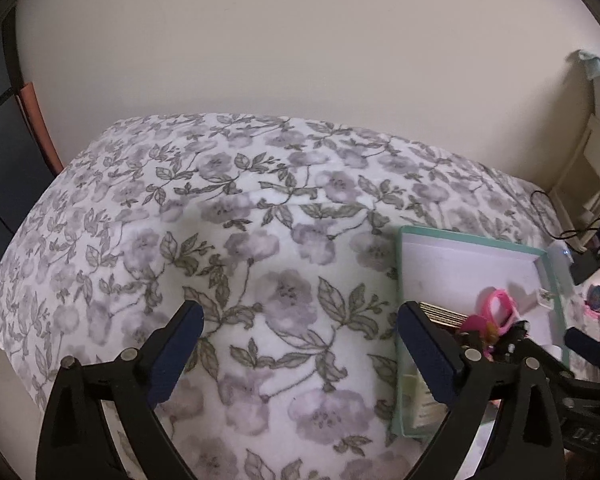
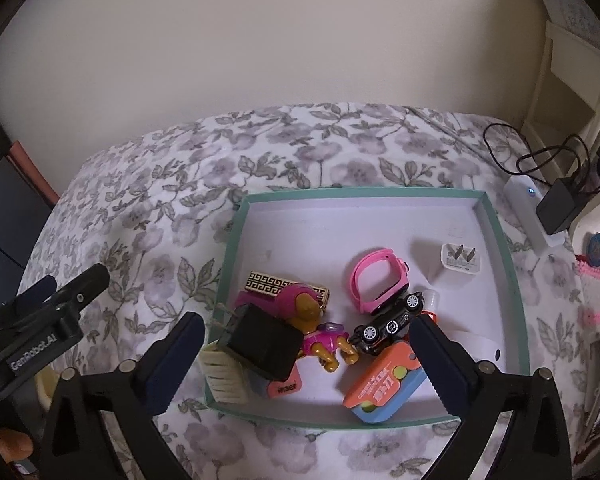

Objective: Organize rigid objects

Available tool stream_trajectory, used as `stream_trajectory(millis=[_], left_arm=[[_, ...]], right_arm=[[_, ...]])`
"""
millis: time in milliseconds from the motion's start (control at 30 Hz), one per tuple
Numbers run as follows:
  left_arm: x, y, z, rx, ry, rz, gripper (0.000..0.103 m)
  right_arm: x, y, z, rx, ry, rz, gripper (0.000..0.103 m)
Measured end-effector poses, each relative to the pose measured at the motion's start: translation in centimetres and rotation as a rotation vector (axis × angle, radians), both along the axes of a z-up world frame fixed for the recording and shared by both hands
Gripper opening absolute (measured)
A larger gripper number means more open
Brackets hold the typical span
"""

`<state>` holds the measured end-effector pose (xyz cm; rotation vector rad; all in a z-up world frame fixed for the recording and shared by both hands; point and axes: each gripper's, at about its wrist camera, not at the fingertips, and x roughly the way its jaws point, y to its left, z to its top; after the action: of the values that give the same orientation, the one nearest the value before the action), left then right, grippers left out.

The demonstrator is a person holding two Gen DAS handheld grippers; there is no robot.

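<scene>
From the left wrist, the left gripper (image 1: 300, 354) hangs over the floral bedspread (image 1: 260, 208) with its blue-padded jaws spread wide and nothing between them, only the flowered cloth below. The teal box (image 1: 472, 244) lies off to its right on the bed, its near corner behind the right-hand finger; a pink watch (image 1: 500, 308) shows inside it.

From the right wrist, the right gripper (image 2: 306, 364) is likewise wide apart, empty, poised above the near half of the teal box (image 2: 364, 193). Inside lie a black charger (image 2: 260, 344), a pink figure (image 2: 312, 320), a black toy car (image 2: 388, 322), an orange case (image 2: 384, 388), the pink watch (image 2: 380, 280) and a white plug (image 2: 460, 258). No pad touches any of them. The left gripper (image 2: 48, 304) sits off to the left, over the bedspread.
</scene>
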<state>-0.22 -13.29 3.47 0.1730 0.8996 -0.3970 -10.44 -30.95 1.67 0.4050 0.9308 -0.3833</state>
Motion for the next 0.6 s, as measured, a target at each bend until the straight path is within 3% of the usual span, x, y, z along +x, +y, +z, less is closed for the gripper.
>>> stream_trajectory(millis=[233,600], left_arm=[[-2.0,0.9,1.5,-0.032,-0.035,-0.024,0.098],[-4.4,2.6,2.7,0.013,-0.09,-0.015,0.098]], right_arm=[[-1.4,0.9,1.2,-0.023,-0.025,-0.019,0.103],[-3.5,3.0,3.7,-0.087,-0.082,-0.004,0.103]])
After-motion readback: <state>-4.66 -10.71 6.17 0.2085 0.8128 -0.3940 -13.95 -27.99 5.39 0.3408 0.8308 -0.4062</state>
